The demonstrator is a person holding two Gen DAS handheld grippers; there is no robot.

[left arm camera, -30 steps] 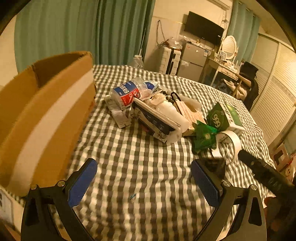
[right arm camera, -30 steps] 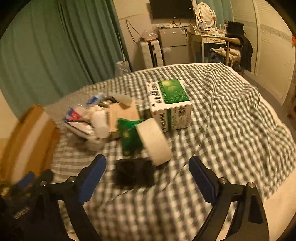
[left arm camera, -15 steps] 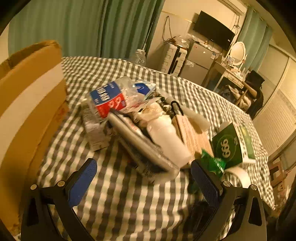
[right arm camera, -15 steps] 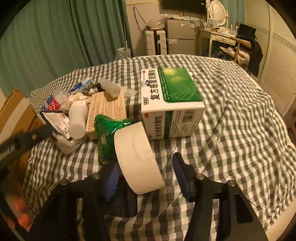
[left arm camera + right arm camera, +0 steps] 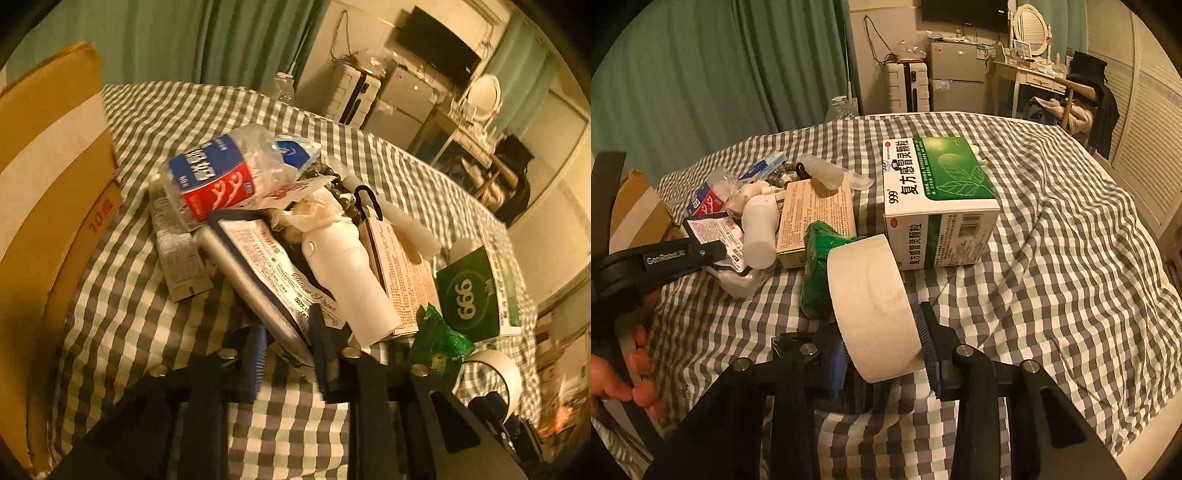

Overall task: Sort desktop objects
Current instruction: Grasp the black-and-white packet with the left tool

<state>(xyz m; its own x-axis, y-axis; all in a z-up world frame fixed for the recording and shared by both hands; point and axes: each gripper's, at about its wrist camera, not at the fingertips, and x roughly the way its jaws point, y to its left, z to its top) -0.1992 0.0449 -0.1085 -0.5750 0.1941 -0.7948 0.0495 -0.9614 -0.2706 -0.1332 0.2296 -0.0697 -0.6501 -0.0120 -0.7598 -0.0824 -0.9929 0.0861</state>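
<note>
A pile of clutter lies on the checked cloth [image 5: 295, 435]. My left gripper [image 5: 288, 350] is closing its jaws on the near end of a flat tissue pack [image 5: 266, 266], and the pads touch it on both sides. A white bottle [image 5: 351, 273] and a crushed water bottle [image 5: 218, 177] lie against the pack. My right gripper [image 5: 882, 343] is shut on a white tape roll [image 5: 871, 291] standing on edge, with a green packet [image 5: 816, 273] just to its left. The left gripper's arm shows at the left edge of the right wrist view.
A tall cardboard box [image 5: 44, 184] stands at the left of the pile. A green and white medicine box [image 5: 938, 184] sits behind the tape roll, and a tan flat box [image 5: 816, 210] lies beside it. A person's hand [image 5: 624, 380] is at the lower left. Furniture lines the far wall.
My left gripper moved in to the pile and its wide jaws came together on the tissue pack. My right gripper's jaws closed onto the tape roll.
</note>
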